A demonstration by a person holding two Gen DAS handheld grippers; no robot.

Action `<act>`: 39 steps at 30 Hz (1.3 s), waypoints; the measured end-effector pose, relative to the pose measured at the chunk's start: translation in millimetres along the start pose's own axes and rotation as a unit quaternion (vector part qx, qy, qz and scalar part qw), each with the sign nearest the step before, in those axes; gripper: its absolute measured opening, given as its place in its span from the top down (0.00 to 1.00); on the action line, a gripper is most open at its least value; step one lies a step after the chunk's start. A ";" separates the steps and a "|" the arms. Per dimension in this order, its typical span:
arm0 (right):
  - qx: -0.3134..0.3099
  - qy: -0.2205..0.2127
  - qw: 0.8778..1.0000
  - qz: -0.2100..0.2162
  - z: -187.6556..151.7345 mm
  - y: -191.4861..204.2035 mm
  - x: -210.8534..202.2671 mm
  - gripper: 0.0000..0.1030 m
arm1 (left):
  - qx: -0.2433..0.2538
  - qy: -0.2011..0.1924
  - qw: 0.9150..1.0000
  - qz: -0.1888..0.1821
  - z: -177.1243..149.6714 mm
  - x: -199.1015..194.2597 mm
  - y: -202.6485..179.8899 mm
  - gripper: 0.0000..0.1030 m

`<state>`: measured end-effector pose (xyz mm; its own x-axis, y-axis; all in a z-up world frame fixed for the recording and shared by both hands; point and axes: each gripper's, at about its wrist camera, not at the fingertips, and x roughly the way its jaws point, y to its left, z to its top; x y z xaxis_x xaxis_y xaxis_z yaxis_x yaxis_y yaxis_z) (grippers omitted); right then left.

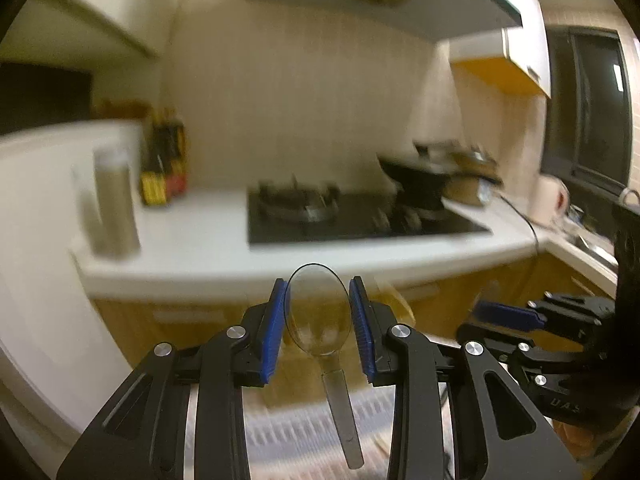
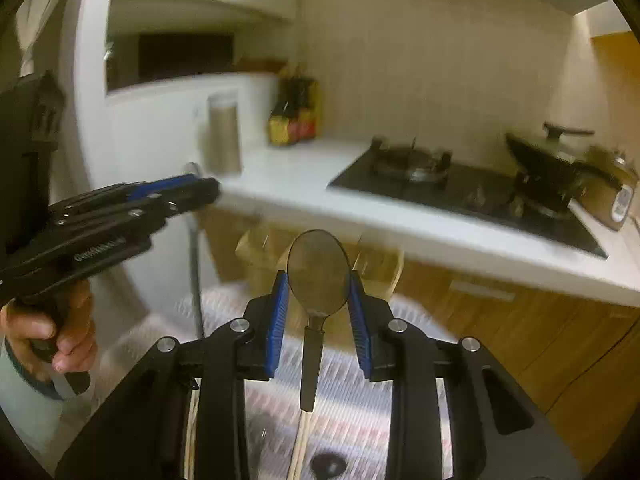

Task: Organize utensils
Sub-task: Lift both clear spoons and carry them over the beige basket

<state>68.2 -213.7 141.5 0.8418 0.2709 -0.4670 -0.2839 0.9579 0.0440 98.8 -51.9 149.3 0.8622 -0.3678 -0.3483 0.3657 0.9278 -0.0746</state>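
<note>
My left gripper (image 1: 318,304) is shut on the bowl of a clear plastic spoon (image 1: 318,314), whose handle hangs down toward me. My right gripper (image 2: 319,292) is shut on the bowl of a dark metal spoon (image 2: 318,270) with a black and pale handle pointing down. Both are held in the air in front of the kitchen counter. The right gripper also shows at the right edge of the left wrist view (image 1: 508,316). The left gripper shows at the left of the right wrist view (image 2: 176,192), held by a hand.
A white counter (image 1: 192,244) carries a black gas hob (image 1: 352,216), a steel cup (image 1: 114,204) and sauce bottles (image 1: 164,164). A black wok (image 2: 548,168) and a rice cooker (image 2: 612,192) stand at the right. A patterned cloth (image 2: 352,400) lies below. Wooden cabinets (image 2: 540,340) are under the counter.
</note>
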 end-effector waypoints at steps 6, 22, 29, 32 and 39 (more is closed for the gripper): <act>0.025 -0.055 0.998 -0.022 42.0 -25.0 8.8 0.74 | -0.003 -0.064 0.997 0.034 44.1 16.5 5.8 0.71; 0.043 -0.051 0.996 -0.062 52.6 -53.9 91.2 0.74 | -0.005 -0.075 0.994 0.080 19.7 86.4 35.9 0.71; 0.054 -0.019 0.997 -0.053 37.6 -60.4 114.3 0.74 | -0.011 -0.057 0.995 0.075 2.3 99.3 40.2 0.71; 0.061 -0.007 0.997 -0.044 32.3 -62.8 119.8 0.74 | -0.008 -0.049 0.996 0.072 -4.4 103.7 39.4 0.70; 0.080 0.018 0.996 -0.029 19.9 -67.1 121.6 0.73 | -0.010 -0.036 0.997 0.062 -12.7 100.7 38.3 0.62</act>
<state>198.8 -243.1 99.3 0.8374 0.2131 -0.5033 -0.1559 0.9757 0.1538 195.2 -52.5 99.5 0.9235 -0.2536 -0.2877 0.2485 0.9671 -0.0550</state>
